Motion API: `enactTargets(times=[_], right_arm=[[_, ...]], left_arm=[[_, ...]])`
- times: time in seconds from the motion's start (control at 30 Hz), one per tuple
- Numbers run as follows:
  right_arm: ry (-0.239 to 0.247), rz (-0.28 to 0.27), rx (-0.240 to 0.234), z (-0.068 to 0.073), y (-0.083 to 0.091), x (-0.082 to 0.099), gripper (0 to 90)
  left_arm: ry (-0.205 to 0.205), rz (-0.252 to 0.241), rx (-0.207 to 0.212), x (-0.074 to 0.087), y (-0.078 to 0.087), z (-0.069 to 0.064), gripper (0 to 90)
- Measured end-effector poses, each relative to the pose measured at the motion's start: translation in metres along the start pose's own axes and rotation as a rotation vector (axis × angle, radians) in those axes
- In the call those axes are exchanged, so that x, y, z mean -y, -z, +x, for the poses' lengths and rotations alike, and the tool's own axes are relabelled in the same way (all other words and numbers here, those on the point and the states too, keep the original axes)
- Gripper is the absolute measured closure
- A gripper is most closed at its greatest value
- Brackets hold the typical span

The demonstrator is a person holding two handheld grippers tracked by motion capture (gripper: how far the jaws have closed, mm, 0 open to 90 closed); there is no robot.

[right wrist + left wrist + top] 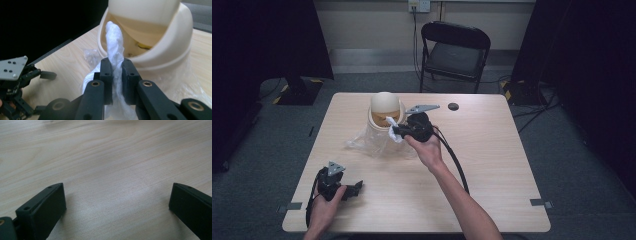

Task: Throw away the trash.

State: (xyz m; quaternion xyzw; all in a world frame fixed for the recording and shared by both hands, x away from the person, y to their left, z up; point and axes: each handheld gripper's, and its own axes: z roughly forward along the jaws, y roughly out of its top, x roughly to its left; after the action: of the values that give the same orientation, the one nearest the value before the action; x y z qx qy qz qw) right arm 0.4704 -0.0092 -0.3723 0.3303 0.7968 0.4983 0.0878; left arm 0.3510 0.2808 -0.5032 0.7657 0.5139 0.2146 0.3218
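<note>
1. High view: pale wood surface [492, 165] on grey carpet; black folding chair [455, 50] behind it, wall socket above. A cream bin [384, 112] with a swing lid stands on crumpled clear plastic [367, 142] toward the far left. The right tongs [398, 131] hold a white tissue [393, 134] at the bin's side; the left tongs [357, 189] rest near the front left corner.
2. Left gripper view: jaws wide apart, nothing between them, bare wood beneath.
3. Right gripper view: jaws clamped on the twisted tissue [115, 50], its tip at the bin's opening [140, 42].
</note>
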Motion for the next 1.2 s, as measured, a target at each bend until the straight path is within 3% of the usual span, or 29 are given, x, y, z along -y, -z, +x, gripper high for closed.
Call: enactTargets(times=[0.37,1.07,1.2], right_arm=[[-0.014,0.004,-0.004,-0.005,-0.022,-0.021,81.6],[-0.038,0.072,0.043,-0.014,-0.054,-0.03,81.9],[-0.018,0.085,0.058,-0.012,-0.06,-0.03,81.8]], left_arm=[[-0.001,0.0,0.0,0.0,0.0,0.0,0.4],[-0.002,-0.002,0.0,0.0,0.0,0.0,0.4],[-0.002,-0.003,0.0,0.0,0.0,0.0,0.4]])
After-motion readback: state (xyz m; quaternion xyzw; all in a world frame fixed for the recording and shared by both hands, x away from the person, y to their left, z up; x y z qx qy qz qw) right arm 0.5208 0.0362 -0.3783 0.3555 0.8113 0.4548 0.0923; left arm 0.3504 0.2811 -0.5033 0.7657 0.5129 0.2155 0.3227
